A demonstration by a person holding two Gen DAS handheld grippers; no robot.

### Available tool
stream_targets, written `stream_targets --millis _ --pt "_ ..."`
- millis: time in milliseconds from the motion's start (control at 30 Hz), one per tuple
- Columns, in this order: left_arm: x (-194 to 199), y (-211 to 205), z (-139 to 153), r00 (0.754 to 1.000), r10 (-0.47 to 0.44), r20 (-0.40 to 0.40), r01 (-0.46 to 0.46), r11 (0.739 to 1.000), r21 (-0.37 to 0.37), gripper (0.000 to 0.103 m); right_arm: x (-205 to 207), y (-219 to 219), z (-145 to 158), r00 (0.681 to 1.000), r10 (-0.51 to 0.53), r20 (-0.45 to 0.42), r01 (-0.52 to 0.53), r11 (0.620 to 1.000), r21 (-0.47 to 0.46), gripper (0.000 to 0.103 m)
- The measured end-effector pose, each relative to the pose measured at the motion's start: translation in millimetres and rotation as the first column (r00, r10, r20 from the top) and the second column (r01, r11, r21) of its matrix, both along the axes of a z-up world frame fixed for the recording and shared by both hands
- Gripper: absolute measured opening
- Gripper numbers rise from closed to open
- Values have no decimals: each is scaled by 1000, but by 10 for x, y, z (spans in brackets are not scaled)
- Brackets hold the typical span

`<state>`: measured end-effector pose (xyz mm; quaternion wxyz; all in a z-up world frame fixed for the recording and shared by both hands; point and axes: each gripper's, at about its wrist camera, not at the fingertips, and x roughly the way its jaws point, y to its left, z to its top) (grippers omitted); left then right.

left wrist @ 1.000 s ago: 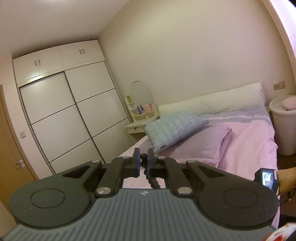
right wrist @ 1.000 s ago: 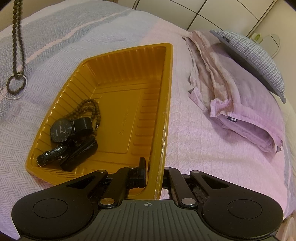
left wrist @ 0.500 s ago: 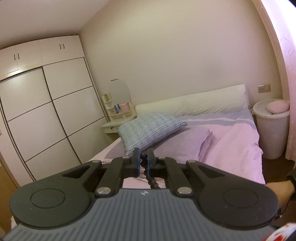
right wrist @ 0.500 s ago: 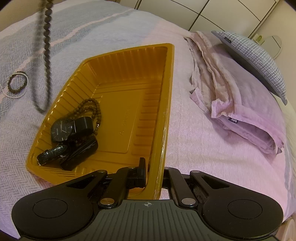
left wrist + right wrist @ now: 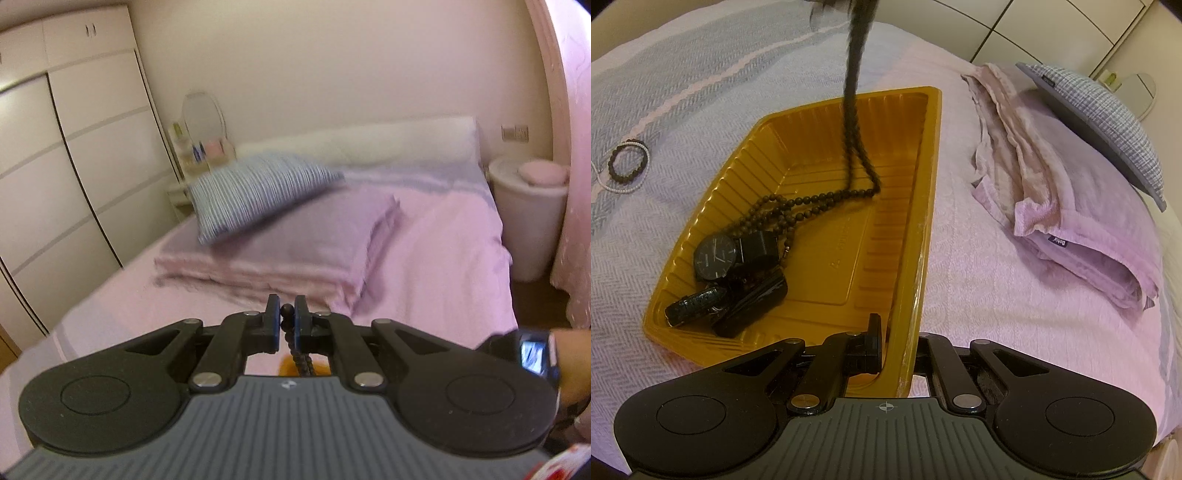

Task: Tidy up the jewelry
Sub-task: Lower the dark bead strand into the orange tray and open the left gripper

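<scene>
- Necklace (image 5: 855, 122): dark beaded strand, hanging from above into the tray; its lower loop lies on the tray floor beside the watch, while the upper run is taut and blurred.
- Left hand-held gripper (image 5: 287, 321): jaws together, clamped on the necklace's top beads, with the strand dropping away below (a sliver of orange tray shows under it).
- Tray (image 5: 929, 155): orange ribbed plastic, on the bed; one corner is lifted off the cover.
- Right hand-held gripper (image 5: 897, 354): clamped on the tray's near wall, one finger inside and one outside.
- Watch (image 5: 714, 256): black dial, with a second dark strap (image 5: 696, 306) and a dark case-like item lying just beside it at the tray's near-left end; a shorter bead strand is tangled among them.
- Bracelet (image 5: 628, 160): dark beads, on the grey cover well outside the tray, with a thin pale chain around it (not yet collected, by the look of it).
- Bed (image 5: 1015, 295): pink and grey covers, folded lilac bedding and a checked pillow to the far right.
- Risks: released while swinging, the strand could drape over the tray's rim and slide out; lowered onto the watch pile, the beads may knot with the shorter strand; the thin tray wall may flex or slip from its single-wall grip and tip the contents.
</scene>
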<state>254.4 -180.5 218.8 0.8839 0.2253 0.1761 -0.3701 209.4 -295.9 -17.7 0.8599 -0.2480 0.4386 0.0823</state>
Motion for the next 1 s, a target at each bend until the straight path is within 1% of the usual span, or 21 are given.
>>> stream_targets --millis 167,367,533,833,1000 --pt "129 -103 -318 998 0 -59 3 999 48 6 2 1 -4 1000 2 0 -2 1000 -2 5" --pt "199 -121 -555 993 4 -114 5 997 78 6 12 2 -8 1000 3 -2 -3 1000 -3 5" --pt "264 -144 -732 990 13 -143 1 995 100 6 14 4 -6 1000 5 0 -5 1000 -3 5" --pt "404 -241 -1112 980 49 -191 -17 986 165 6 16 -5 -13 1000 6 -1 -6 1000 -2 5" --pt "487 -252 -1234 977 71 -202 -36 984 172 7 16 -8 -16 1000 6 -1 -6 1000 0 5"
